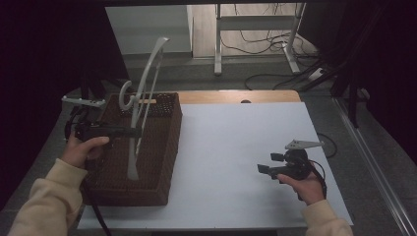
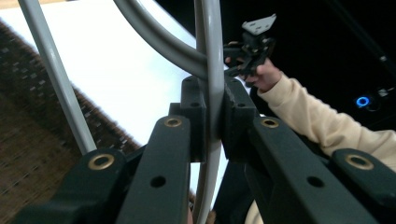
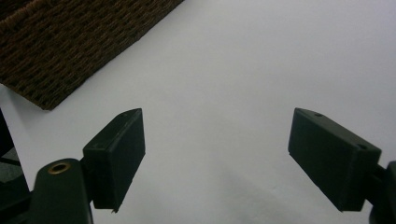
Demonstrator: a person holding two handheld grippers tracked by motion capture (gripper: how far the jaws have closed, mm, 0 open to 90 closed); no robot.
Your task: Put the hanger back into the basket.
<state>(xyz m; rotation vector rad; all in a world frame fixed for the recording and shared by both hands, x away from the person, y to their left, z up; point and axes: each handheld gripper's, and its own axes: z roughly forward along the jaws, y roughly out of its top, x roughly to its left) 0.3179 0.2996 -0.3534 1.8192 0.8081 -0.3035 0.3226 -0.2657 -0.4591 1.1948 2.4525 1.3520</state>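
A grey clothes hanger (image 1: 146, 81) stands almost upright over a brown woven basket (image 1: 157, 162) at the table's left, its hook curling to the left and its lower end inside the basket. My left gripper (image 1: 136, 132) is shut on the hanger's bar; in the left gripper view the jaws pinch the grey bar (image 2: 215, 70) between them (image 2: 214, 112), above the basket's weave (image 2: 28, 116). My right gripper (image 1: 269, 163) hovers low over the white tabletop (image 1: 231, 147) at the right. Its jaws (image 3: 217, 149) stand wide apart with nothing between them, and a basket corner (image 3: 70, 42) lies ahead of them.
A wooden strip (image 1: 236, 96) borders the table's far edge. Beyond it, a metal stand (image 1: 255, 39) and loose cables (image 1: 275, 44) sit on the floor. Dark curtains close in both sides. The person's cream sleeves (image 1: 44, 201) enter from the bottom.
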